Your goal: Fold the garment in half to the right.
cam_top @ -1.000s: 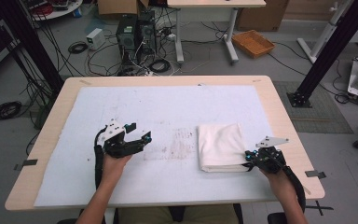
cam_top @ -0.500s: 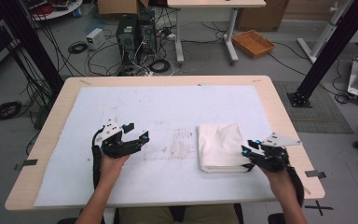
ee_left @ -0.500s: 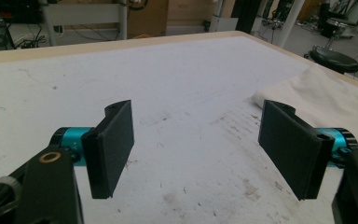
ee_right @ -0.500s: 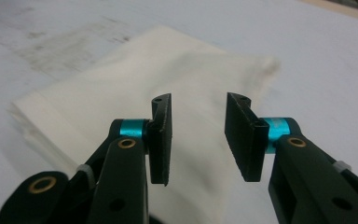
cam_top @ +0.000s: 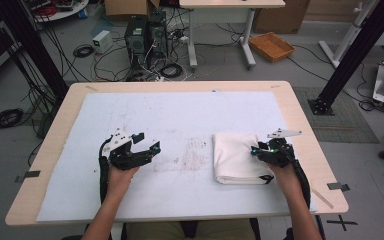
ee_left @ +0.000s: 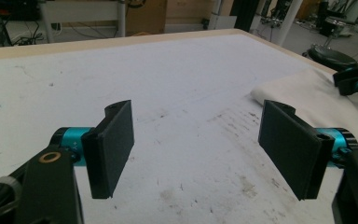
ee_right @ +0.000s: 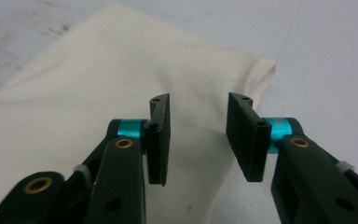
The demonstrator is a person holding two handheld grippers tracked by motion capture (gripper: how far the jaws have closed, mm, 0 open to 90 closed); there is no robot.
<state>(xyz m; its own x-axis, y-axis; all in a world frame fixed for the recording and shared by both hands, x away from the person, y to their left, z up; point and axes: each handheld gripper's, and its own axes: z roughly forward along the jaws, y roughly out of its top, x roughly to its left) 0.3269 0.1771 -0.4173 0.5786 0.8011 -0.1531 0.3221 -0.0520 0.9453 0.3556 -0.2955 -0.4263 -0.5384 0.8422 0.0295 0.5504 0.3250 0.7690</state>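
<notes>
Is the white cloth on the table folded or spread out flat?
Folded. The white cloth lies as a compact rectangle with a thick, rounded doubled edge along its near side, on the table.

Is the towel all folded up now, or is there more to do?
The white towel already lies folded in a neat rectangle on the table. The right gripper hovers over its edge, jaws just opened, nothing between them. The left gripper waits open, apart. Probably little is left, perhaps one more fold.
</notes>
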